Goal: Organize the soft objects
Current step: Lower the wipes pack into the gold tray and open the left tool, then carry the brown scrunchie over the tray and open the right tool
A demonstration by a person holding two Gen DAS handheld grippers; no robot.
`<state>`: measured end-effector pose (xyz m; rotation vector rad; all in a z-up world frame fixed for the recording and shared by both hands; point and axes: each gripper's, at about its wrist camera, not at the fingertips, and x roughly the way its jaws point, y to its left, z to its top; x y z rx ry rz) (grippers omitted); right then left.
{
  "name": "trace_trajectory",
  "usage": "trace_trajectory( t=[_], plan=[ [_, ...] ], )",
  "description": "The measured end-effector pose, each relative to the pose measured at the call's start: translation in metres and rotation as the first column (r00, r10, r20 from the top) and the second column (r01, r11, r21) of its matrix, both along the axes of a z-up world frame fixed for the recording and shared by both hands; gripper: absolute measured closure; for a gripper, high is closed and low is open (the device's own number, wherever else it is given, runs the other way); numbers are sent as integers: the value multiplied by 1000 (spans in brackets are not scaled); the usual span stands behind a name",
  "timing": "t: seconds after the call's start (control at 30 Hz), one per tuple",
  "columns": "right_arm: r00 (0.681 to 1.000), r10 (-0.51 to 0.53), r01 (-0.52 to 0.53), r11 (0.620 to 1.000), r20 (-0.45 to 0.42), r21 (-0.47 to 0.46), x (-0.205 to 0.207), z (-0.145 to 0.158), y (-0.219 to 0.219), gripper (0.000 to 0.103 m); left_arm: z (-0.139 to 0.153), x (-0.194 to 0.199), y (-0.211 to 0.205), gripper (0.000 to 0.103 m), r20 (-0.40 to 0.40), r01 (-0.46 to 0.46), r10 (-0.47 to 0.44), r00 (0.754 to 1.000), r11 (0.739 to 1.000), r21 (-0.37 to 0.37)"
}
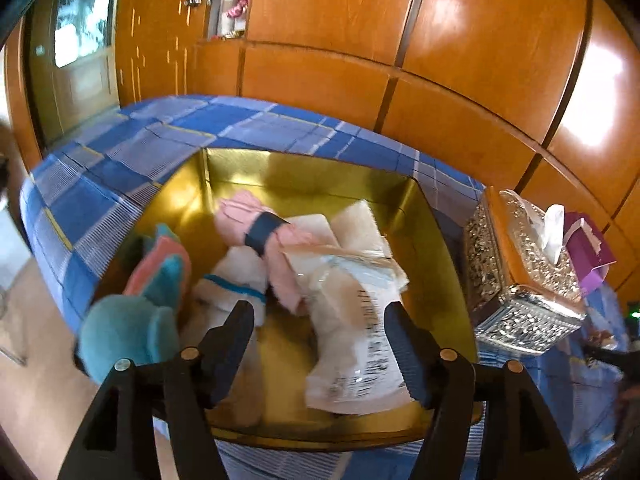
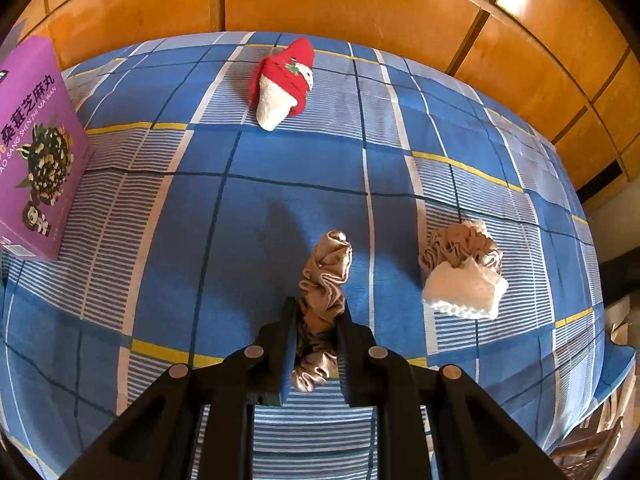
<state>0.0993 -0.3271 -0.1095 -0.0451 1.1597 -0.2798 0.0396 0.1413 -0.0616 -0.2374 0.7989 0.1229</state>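
In the left wrist view, a gold tin box (image 1: 436,240) sits on the blue plaid cloth and holds soft items: a teal and pink plush (image 1: 140,300), a pink rolled cloth with a dark band (image 1: 256,228), a white cloth with a teal stripe (image 1: 236,280) and white packets (image 1: 360,320). My left gripper (image 1: 320,320) is open and empty above the box. In the right wrist view, my right gripper (image 2: 318,312) is shut on a tan satin scrunchie (image 2: 326,276) over the cloth. A second tan scrunchie (image 2: 456,248) lies on a white knitted piece (image 2: 464,292) to the right. A red and white sock (image 2: 286,80) lies farther back.
A silver patterned tissue box (image 1: 524,268) stands right of the tin, with a purple box (image 1: 588,256) behind it. The purple box (image 2: 36,152) also shows at the left of the right wrist view. Wooden wardrobe panels (image 2: 360,0) back the bed.
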Motion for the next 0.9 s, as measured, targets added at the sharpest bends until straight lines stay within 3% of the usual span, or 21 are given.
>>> trace_trajectory(
  t=[0.07,0.37,0.73,0.9],
  plan=[
    [1000,7,-7,1000,1,1,-3,1,5,89,1,-4,2,28,7,-10,10,1000,1000,19],
    [998,56,-58,992,25,112,-16,14,30,90,14,-14,2,24,48,1,-3,999,999,49],
    [972,14,-50,988,236,145,14,118,33,90,24,-20,-9,24,76,34,-39,996,997,68],
    [919,142,-200,971,368,127,38,172,83,90,25,-20,-10,24,80,38,-43,996,997,71]
  ],
)
